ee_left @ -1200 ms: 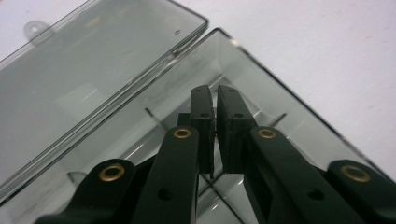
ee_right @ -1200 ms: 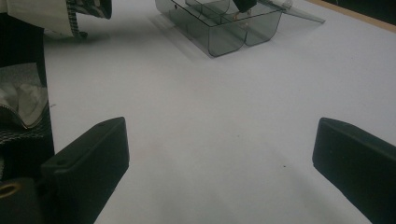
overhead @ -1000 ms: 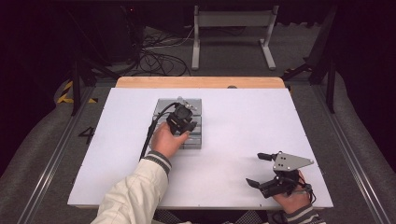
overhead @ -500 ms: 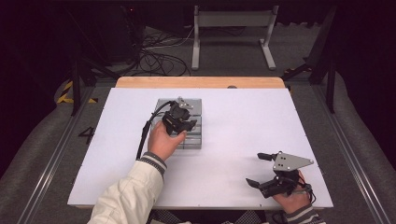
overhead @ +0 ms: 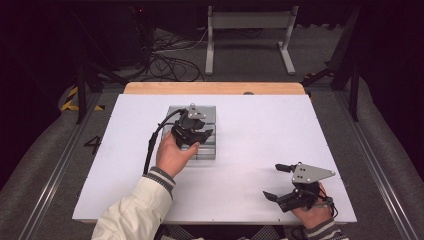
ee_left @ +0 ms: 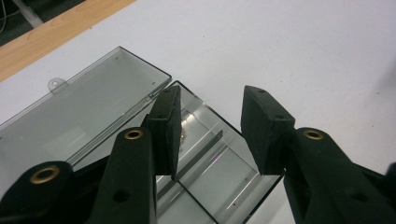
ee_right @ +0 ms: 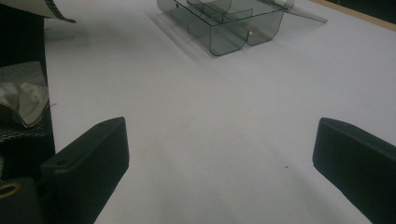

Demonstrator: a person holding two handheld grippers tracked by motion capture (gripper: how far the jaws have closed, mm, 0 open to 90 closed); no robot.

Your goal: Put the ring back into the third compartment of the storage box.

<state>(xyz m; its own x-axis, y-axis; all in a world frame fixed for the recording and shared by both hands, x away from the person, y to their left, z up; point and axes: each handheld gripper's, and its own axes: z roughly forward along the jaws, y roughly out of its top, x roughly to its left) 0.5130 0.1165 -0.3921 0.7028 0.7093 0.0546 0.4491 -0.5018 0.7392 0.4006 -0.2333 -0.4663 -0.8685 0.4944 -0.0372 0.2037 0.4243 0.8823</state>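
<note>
Since the earlier frame the left gripper (overhead: 196,136) has lifted a little off the clear plastic box (overhead: 193,131) and its jaws have just been opening; nothing is between them, and the box's open tray shows through the gap in the left gripper view.

Nearest, by the worktop's (overhead: 250,150) near right corner, the right gripper (overhead: 276,181) lies low in the person's right hand (overhead: 311,207), jaws spread wide with only bare white surface between them. The right gripper has not shifted.

Farther in, left of the middle, the left hand (overhead: 172,154) holds the left gripper over the box. The box (ee_left: 205,163) sits towards the far edge, left of centre, its lid (ee_left: 79,109) folded back flat on the worktop. From the right gripper view the box (ee_right: 224,23) shows divided compartments. Beyond the far edge runs a wooden strip (overhead: 215,88).
</note>
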